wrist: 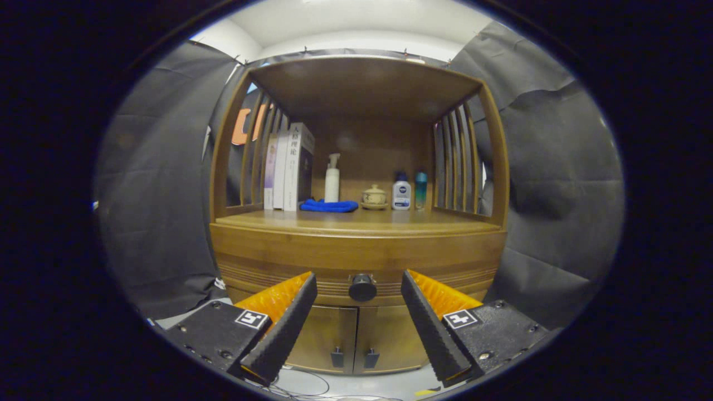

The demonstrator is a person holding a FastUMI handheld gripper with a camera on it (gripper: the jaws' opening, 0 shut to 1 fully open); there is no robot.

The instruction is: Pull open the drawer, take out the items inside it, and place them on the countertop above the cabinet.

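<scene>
Gripper (pixel 359 284) with fingers spread wide and empty, aimed at the closed drawer (pixel 356 262). Left finger, then the drawer knob (pixel 362 287) centred in the gap but beyond the tips, then right finger. Countertop (pixel 356 221) lay directly above.

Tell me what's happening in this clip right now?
A handheld gripper faces a wooden cabinet, fingers open and lined up either side of the drawer knob, not touching it. The drawer is shut. On the countertop stand books, a pump bottle, a blue cloth, a small lidded pot and two small bottles.
</scene>
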